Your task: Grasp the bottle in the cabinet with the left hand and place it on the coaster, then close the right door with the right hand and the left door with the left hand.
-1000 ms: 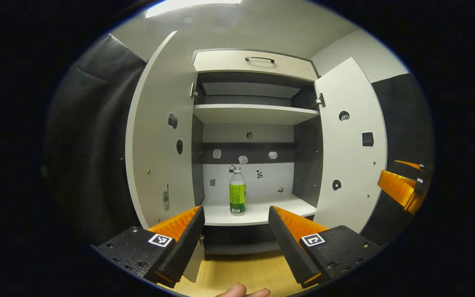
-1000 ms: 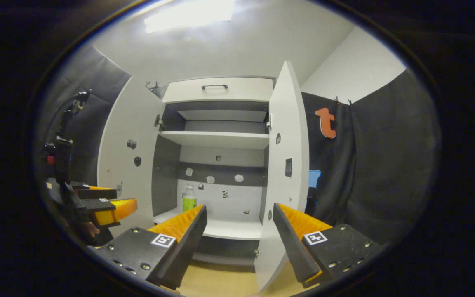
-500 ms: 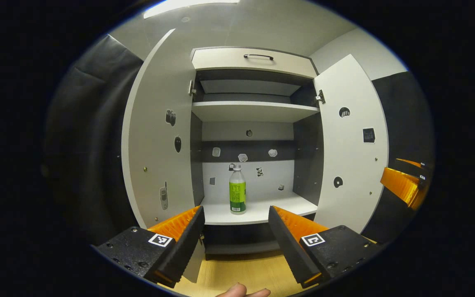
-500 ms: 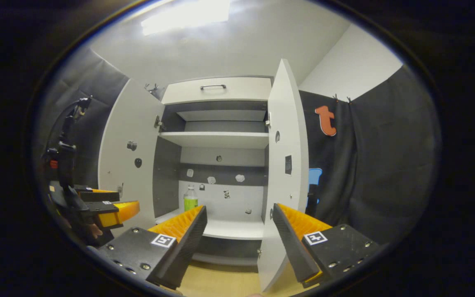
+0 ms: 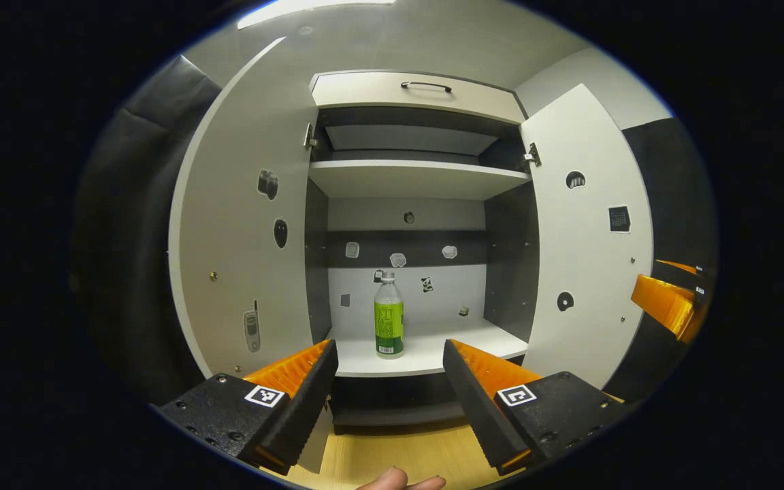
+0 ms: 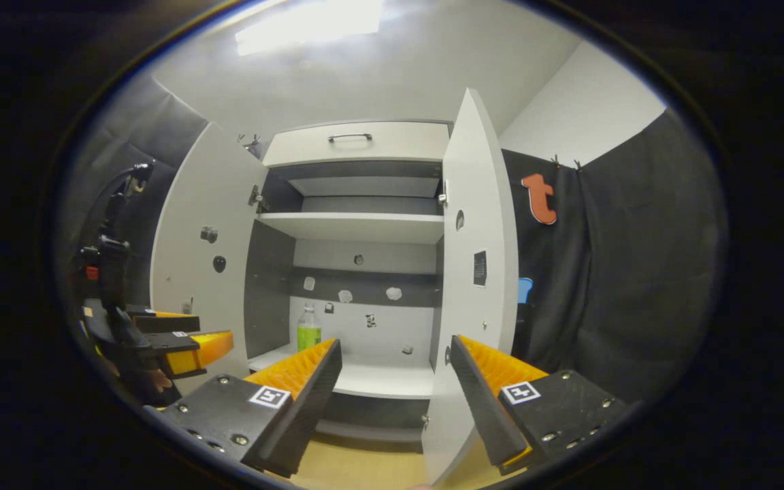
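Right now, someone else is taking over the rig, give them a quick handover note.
Left gripper: open, holding nothing, lined up in front of the cabinet, short of the bottle.
Right gripper: open, holding nothing, near the right door.
Bottle stands upright on the lower shelf. Left door and right door both open.
Done: nothing yet.
Left: grasp the bottle, set it on the coaster, close the right door, then the left.

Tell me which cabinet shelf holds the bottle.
The lower shelf: the bottle stands upright on it, between the two open doors. The upper shelf above it is bare.
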Demonstrator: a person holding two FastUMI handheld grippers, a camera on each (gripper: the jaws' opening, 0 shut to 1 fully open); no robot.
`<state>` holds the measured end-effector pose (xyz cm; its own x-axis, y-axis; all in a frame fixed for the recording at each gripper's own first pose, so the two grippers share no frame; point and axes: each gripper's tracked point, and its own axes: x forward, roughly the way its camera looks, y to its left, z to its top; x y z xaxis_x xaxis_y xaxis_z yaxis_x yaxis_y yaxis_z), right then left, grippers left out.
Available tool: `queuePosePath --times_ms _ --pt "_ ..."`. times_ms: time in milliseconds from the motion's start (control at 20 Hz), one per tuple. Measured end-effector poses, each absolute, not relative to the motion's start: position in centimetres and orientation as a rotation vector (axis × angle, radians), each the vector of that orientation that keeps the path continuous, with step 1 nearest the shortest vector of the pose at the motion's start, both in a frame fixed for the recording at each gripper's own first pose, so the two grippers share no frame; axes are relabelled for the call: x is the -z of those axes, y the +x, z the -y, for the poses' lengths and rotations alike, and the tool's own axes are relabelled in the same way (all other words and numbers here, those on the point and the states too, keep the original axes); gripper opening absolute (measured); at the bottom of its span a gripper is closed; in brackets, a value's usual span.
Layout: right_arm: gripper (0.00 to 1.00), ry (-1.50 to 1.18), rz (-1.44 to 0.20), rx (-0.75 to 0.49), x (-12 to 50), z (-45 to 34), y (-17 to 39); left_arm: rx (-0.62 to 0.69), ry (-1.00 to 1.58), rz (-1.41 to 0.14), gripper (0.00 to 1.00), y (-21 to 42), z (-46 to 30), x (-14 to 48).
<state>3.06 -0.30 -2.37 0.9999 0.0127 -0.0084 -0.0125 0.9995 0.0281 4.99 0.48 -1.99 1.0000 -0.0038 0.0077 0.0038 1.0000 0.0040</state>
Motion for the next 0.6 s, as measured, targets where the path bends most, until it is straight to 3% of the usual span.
queuePosePath --times_ms 50,250,300,400,600 --pt "0.94 0.026 -0.007 -0.012 2.5 0.5 3.4 0.000 0.003 0.005 0.98 5.7 -0.6 2.3" --pt "0.97 0.010 -0.016 -0.012 3.4 0.5 4.8 -0.011 -0.006 -0.002 0.98 9.7 -1.0 3.1" --pt "0.94 0.014 -0.014 -0.019 3.5 0.3 5.1 -0.016 -0.004 -0.003 0.98 10.9 -1.1 3.3" --pt "0.97 0.018 0.000 -0.043 3.6 0.0 5.3 -0.019 0.003 -0.002 0.98 13.4 -1.3 3.6" --pt "0.94 0.053 -0.012 -0.042 4.7 0.5 5.2 -0.013 0.005 0.012 0.98 18.5 -1.4 4.4"
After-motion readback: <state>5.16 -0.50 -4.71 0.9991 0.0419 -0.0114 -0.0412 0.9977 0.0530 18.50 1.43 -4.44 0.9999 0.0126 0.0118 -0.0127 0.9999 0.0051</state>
